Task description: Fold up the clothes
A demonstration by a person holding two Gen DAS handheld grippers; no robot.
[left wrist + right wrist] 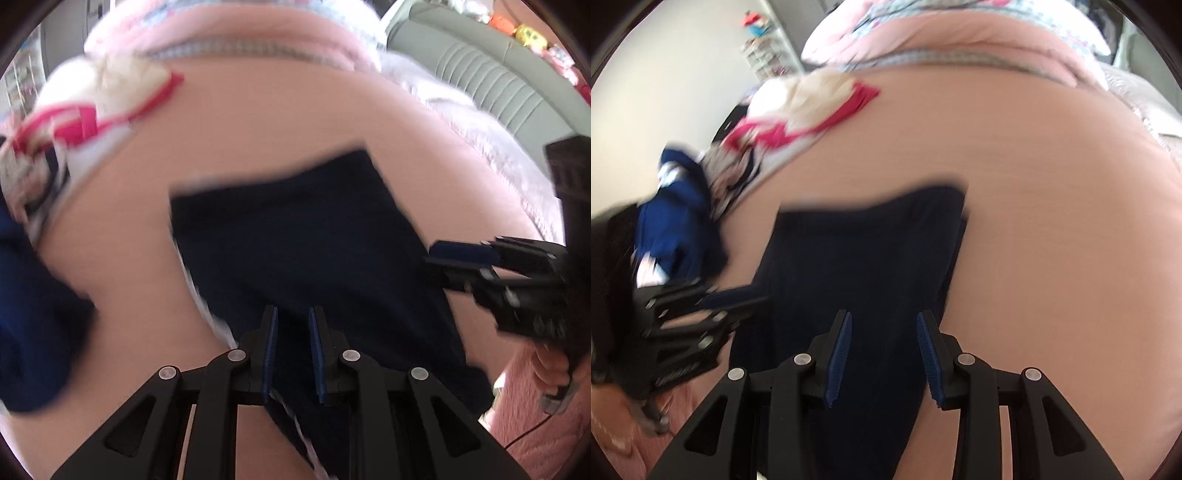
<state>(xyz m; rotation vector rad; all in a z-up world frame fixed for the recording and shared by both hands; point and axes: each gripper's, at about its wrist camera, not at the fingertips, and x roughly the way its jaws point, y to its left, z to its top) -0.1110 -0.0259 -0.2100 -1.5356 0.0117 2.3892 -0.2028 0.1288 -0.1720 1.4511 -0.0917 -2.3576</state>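
Note:
A dark navy garment (295, 229) (864, 251) lies flat on the pink bed sheet (277, 122) (1034, 221), folded into a long panel with a thin white edge along its left side. My left gripper (293, 312) hovers over the garment's near end, open with a narrow gap and nothing between its pads. It also shows blurred at the garment's left edge (757, 295) in the right wrist view. My right gripper (883, 315) stands open and wide over the near part of the cloth. From the left wrist view, it (434, 254) reaches in at the garment's right edge.
A pile of loose clothes sits at the left: a white and pink piece (92, 103) (805, 107) and a bright blue one (29, 314) (683, 221). A pink quilt (258, 22) lies at the far side. A green sofa (480, 66) stands beyond the bed. A hand (550, 365) holds the right gripper.

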